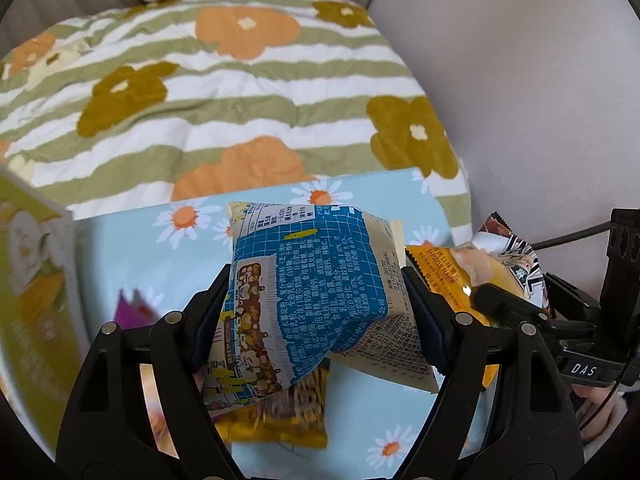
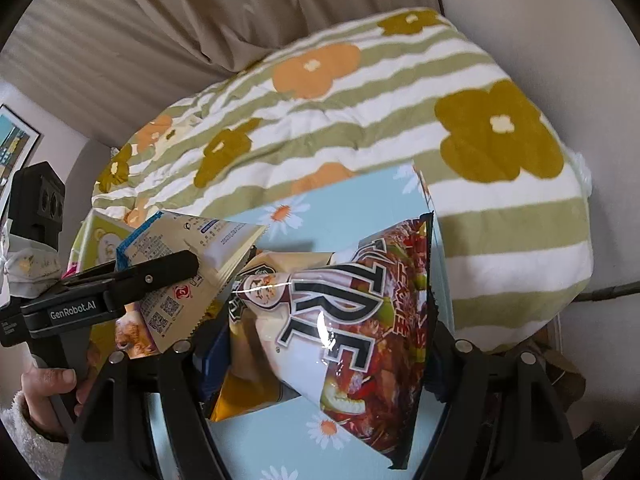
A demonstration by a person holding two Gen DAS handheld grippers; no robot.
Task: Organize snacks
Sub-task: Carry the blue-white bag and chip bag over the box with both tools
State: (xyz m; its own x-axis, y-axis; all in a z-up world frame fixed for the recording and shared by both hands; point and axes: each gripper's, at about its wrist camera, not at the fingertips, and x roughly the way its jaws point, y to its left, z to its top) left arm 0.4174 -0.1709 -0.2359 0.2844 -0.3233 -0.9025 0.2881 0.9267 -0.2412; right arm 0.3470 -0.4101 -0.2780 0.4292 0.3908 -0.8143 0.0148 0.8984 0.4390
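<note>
My left gripper [image 1: 316,312] is shut on a blue and cream snack bag [image 1: 312,280] and holds it above a light blue daisy-print cloth [image 1: 132,256]. The same bag shows at the left of the right wrist view [image 2: 192,248], pinched by the left gripper's finger [image 2: 160,272]. My right gripper [image 2: 320,344] is shut on a red and white chip bag [image 2: 360,320], seen at the right of the left wrist view [image 1: 516,264]. A yellow barbecue-flavour bag [image 1: 444,276] lies beside it. A yellow packet [image 1: 288,420] lies under the blue bag.
A green carton [image 1: 28,280] stands at the left edge. A purple packet [image 1: 132,308] lies beside it. Behind the cloth is a striped flower-print quilt [image 1: 224,92], with a beige curtain [image 2: 200,12] and a pale wall [image 1: 540,80] beyond.
</note>
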